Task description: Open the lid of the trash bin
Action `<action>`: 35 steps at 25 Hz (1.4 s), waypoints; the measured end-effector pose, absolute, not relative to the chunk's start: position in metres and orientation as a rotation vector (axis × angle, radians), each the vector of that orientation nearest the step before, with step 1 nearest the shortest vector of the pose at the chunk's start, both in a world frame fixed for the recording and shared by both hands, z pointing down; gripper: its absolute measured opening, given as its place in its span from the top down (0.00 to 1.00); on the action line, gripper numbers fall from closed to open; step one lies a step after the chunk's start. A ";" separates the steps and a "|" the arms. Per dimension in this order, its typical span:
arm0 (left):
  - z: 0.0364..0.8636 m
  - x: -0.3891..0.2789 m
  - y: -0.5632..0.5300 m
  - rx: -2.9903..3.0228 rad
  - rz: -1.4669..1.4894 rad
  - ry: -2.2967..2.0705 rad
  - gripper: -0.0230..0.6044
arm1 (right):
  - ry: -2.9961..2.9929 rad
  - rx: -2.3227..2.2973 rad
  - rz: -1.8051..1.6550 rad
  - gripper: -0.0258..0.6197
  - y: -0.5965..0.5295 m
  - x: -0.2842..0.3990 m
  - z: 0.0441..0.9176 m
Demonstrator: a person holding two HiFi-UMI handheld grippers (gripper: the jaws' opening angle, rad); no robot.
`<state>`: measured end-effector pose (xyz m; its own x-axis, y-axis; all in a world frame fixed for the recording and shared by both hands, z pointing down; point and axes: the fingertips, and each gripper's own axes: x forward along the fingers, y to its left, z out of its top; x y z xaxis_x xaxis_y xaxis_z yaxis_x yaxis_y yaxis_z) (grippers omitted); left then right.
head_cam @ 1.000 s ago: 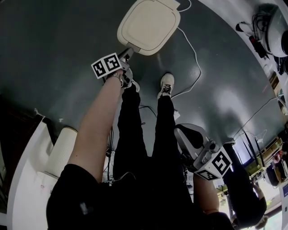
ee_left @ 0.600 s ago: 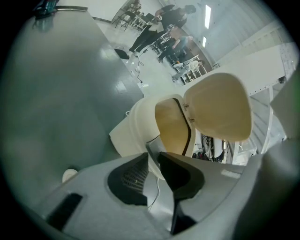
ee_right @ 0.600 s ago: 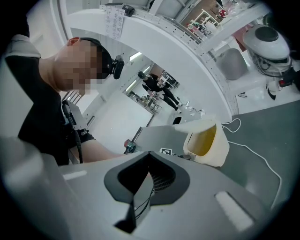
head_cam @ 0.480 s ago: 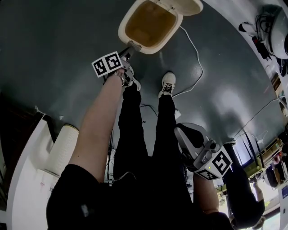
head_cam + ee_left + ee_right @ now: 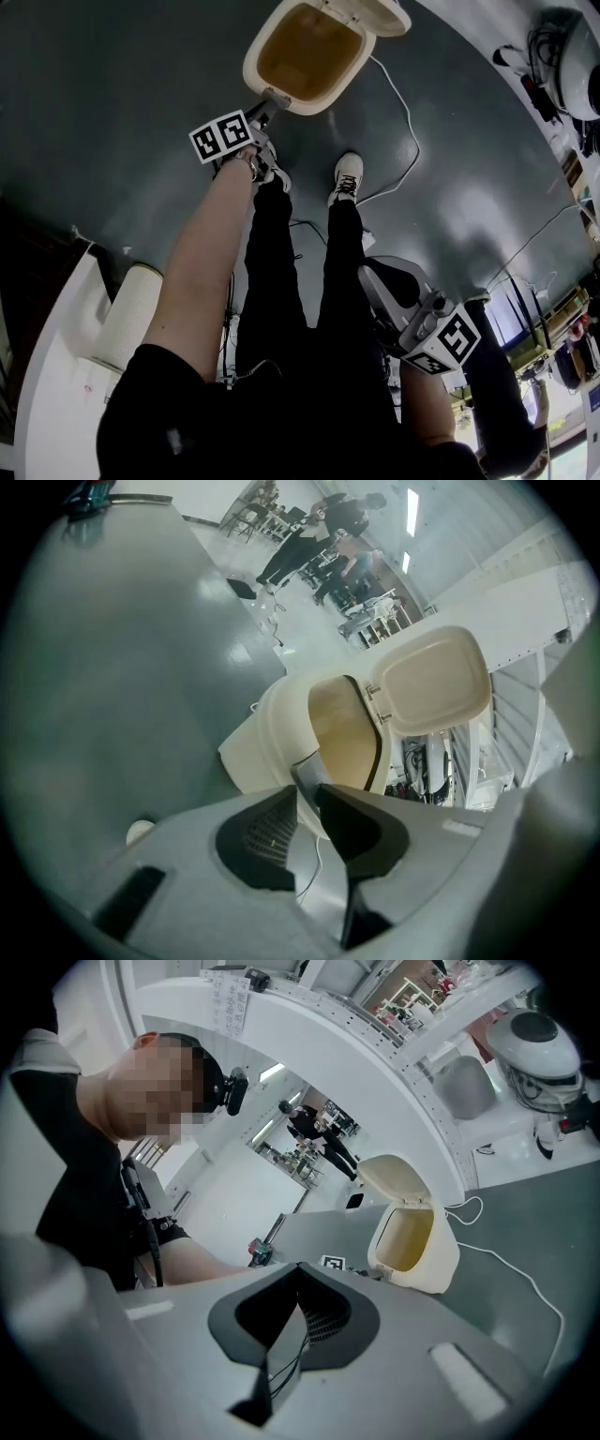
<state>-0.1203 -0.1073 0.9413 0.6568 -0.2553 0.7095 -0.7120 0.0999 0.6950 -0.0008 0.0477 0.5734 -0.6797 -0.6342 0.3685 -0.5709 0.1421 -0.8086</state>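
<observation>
Dark grey floor (image 5: 112,112) carries trash bin (image 5: 302,54) ahead of my feet; lid (image 5: 380,14) stands up, hinged back, bin open. L hand-held gripper (image 5: 267,105): jaws clenched together, tips touching bin's front rim. R hand-held gripper (image 5: 370,274): jaws clenched, empty, beside my R leg.

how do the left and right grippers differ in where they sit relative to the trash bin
The left gripper is reached out on a straight arm, its tips at the front edge of the trash bin. The right gripper is held low beside the person's leg, well apart from the bin. The left one faces the raised lid up close, while the right one sees it from afar. Both have jaws together and hold nothing.
</observation>
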 end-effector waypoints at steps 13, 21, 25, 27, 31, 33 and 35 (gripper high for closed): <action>0.866 -0.144 -0.104 1.571 0.406 -0.878 0.96 | 2.453 -1.231 -1.424 0.95 0.042 -0.001 0.512; 0.741 -0.137 -0.099 1.739 0.319 -0.757 0.96 | 2.535 -1.256 -1.212 0.95 0.029 0.007 0.439; 0.652 -0.113 -0.088 1.909 0.272 -0.606 0.96 | 2.553 -1.257 -1.096 0.95 0.029 0.011 0.397; 0.609 -0.106 -0.084 1.995 0.265 -0.551 0.96 | 2.555 -1.247 -1.047 0.95 0.027 0.011 0.378; 0.522 -0.089 -0.078 2.165 0.240 -0.473 0.96 | 2.569 -1.214 -0.979 0.95 0.025 0.010 0.346; 0.479 -0.081 -0.071 2.253 0.227 -0.433 0.96 | 2.572 -1.188 -0.942 0.95 0.027 0.010 0.328; 0.438 -0.074 -0.062 2.323 0.221 -0.410 0.96 | 2.575 -1.167 -0.899 0.95 0.028 0.009 0.310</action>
<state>-0.0745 -0.0620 0.4383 0.9337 -0.2262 0.2775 -0.3562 -0.6648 0.6566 0.0094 0.0284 0.3101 -0.6777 -0.7304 0.0851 -0.6246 0.5106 -0.5910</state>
